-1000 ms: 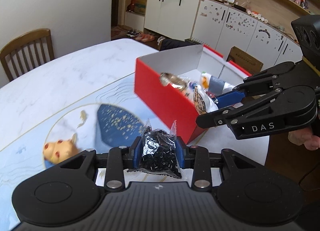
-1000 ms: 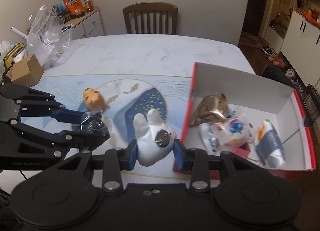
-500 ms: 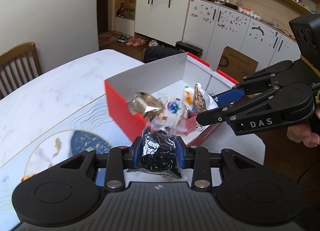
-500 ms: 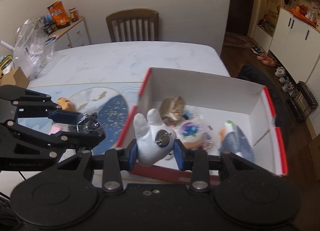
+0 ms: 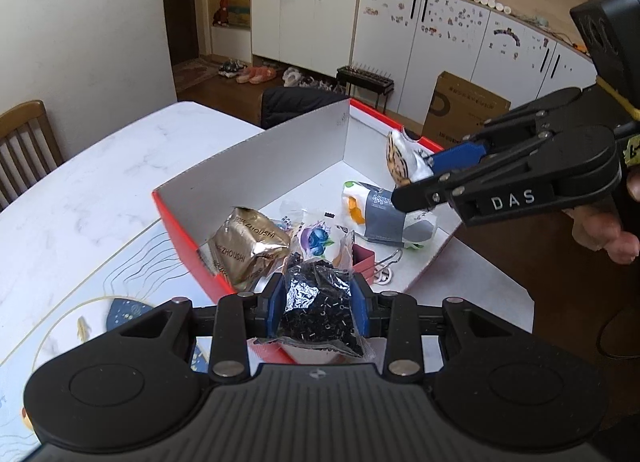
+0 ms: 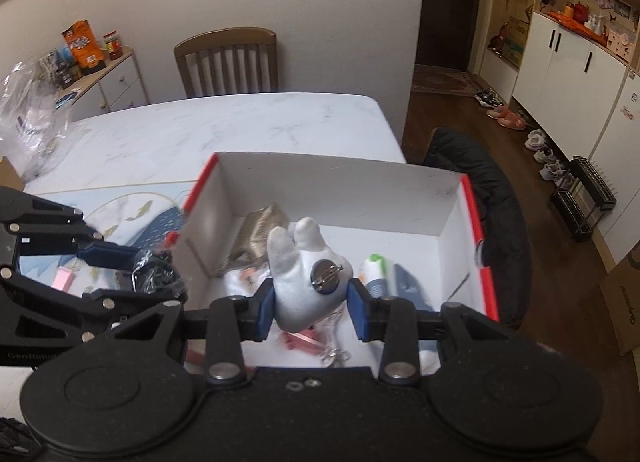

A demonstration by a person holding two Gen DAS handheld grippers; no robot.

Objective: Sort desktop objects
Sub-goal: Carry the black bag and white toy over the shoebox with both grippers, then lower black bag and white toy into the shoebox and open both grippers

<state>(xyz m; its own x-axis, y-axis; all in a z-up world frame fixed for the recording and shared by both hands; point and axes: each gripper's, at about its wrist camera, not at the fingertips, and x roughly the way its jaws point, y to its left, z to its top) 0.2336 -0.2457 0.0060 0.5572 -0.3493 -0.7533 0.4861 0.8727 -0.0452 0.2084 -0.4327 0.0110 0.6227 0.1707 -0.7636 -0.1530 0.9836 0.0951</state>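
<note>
— Left wrist view first: what sits left of the red box (image 5: 188,234)?

— The white marble counter (image 5: 100,182), with a blue patterned mat (image 5: 80,302) on it just beside the box's left wall. The left tongs (image 5: 318,306) are clamped on a clear bag of black beads (image 5: 316,302), held above the box's near left corner.

— And inside the box?

— From its left wall going right: a gold foil packet (image 5: 248,246), a small bag with a blueberry print (image 5: 316,238), a red binder clip (image 5: 364,258), then a white and grey pouch (image 5: 384,214).

— What about the other hand?

— The right tongs (image 6: 311,296) are clamped on a white plush toy (image 6: 304,278) with a round metal pin on it, held over the box's near side. In the left wrist view they reach in from the right of the box, with the person's fingers (image 5: 608,234) behind them.

— Anything past the box?

— A wooden chair (image 6: 228,58) stands beyond it at the counter's far edge, and a black cushioned seat (image 6: 492,190) is just beside the box's right wall.
</note>
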